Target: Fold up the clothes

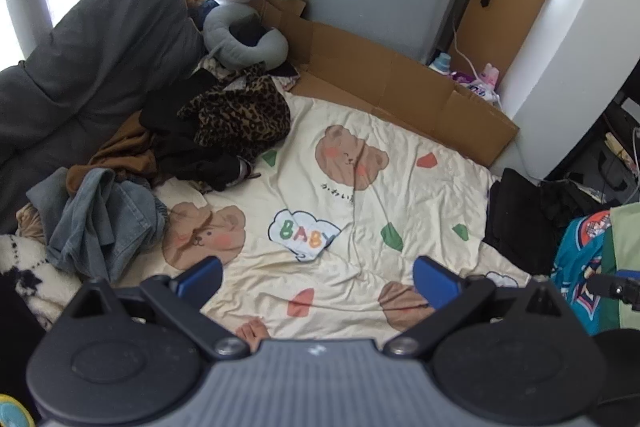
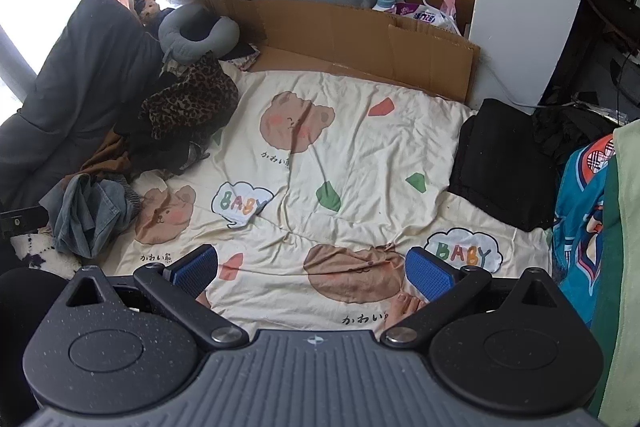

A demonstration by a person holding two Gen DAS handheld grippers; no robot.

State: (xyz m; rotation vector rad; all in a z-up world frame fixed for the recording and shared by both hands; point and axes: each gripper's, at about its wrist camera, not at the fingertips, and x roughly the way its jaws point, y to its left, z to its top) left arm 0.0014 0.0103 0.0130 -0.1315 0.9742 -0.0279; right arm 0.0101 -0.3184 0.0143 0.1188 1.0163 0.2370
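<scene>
Jaws spread wide on both the left gripper (image 1: pixel 318 277) and right gripper (image 2: pixel 312 267) (holding nothing), above crumpled jeans (image 1: pixel 100 223) without clear long axis.

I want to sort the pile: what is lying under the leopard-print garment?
Under the leopard-print garment lies crumpled black clothing, with a brown garment beside it. Anything deeper is covered, so I cannot tell.
</scene>
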